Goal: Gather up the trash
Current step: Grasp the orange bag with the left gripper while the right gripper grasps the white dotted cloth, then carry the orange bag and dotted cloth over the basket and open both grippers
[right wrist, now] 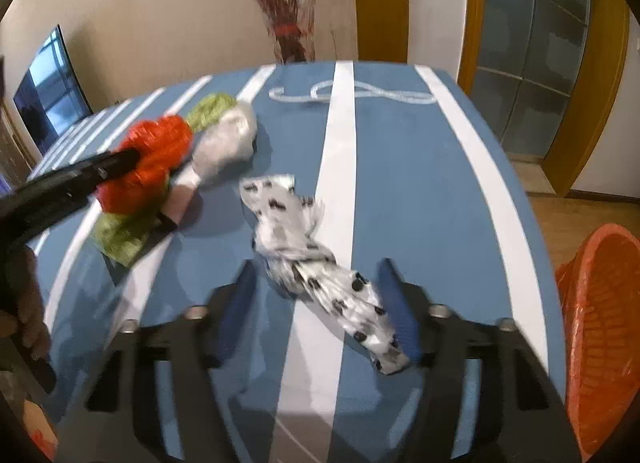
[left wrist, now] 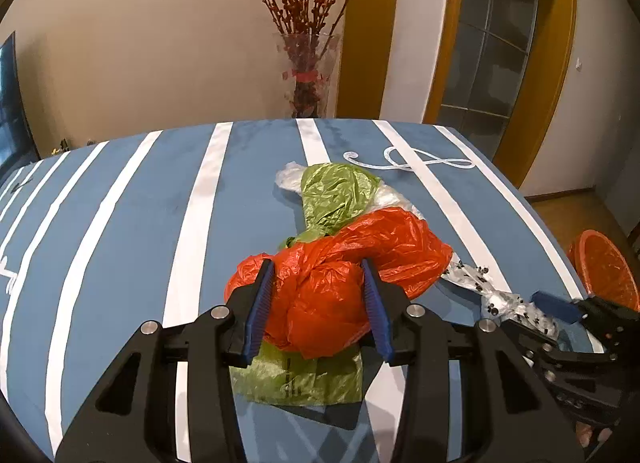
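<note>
Left gripper clamped on orange bag. Right gripper wide around spotted bag: centre, close fully, then carry to orange basket.

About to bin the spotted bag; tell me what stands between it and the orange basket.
Nothing visible does. The spotted bag lies between the right gripper fingers, and only bare striped tablecloth separates it from the orange basket past the table's right edge.
</note>
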Available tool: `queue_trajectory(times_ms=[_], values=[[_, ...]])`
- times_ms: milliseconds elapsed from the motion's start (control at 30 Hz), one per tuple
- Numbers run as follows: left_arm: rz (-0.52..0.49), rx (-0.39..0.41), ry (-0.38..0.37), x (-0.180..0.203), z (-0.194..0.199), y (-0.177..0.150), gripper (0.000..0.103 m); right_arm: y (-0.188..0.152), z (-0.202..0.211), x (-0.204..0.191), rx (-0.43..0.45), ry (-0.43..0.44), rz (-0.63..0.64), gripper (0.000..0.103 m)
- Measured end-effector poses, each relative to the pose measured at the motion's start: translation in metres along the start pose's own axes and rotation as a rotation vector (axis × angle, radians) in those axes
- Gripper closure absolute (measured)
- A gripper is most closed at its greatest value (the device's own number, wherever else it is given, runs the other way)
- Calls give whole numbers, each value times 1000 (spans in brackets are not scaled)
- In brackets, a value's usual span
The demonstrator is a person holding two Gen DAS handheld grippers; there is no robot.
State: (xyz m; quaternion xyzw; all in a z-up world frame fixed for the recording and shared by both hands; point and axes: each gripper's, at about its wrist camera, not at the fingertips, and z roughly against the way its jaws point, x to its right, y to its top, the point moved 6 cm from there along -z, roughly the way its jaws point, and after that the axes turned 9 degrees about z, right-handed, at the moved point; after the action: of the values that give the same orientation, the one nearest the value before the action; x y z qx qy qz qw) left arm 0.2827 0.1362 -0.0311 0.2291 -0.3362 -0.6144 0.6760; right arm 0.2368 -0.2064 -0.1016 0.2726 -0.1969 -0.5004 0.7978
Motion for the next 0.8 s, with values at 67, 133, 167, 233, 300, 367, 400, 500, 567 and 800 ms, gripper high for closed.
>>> queue_trajectory(times_ms=[67,133,167,233,300,367,400,500,567,800], values=[[7,4,-3,-1,2,1,59,-3,-1,1,-1,-19,7,68],[12,10,-4,-1,4,2,60,-4,0,3,-2,-25,2,84],[15,14,-5,-1,7,3,60,-4,0,4,-2,-23,-3,87],[20,20,-13,1,11,4,60,-6,3,7,4,-19,-16,90],[18,25,-17,4,15,4,60,-9,8,9,15,-21,-23,92],[16,29,-24,9,19,3,60,-11,16,13,29,-20,-37,93],[14,31,-30,13,22,3,60,-11,20,15,38,-21,-42,93],[9,37,-47,23,28,2,60,-11,35,24,69,-36,-64,94],[3,41,-62,32,32,1,60,-13,48,33,91,-48,-85,94],[-24,46,-116,67,45,-6,60,-27,88,68,151,-91,-161,94]])
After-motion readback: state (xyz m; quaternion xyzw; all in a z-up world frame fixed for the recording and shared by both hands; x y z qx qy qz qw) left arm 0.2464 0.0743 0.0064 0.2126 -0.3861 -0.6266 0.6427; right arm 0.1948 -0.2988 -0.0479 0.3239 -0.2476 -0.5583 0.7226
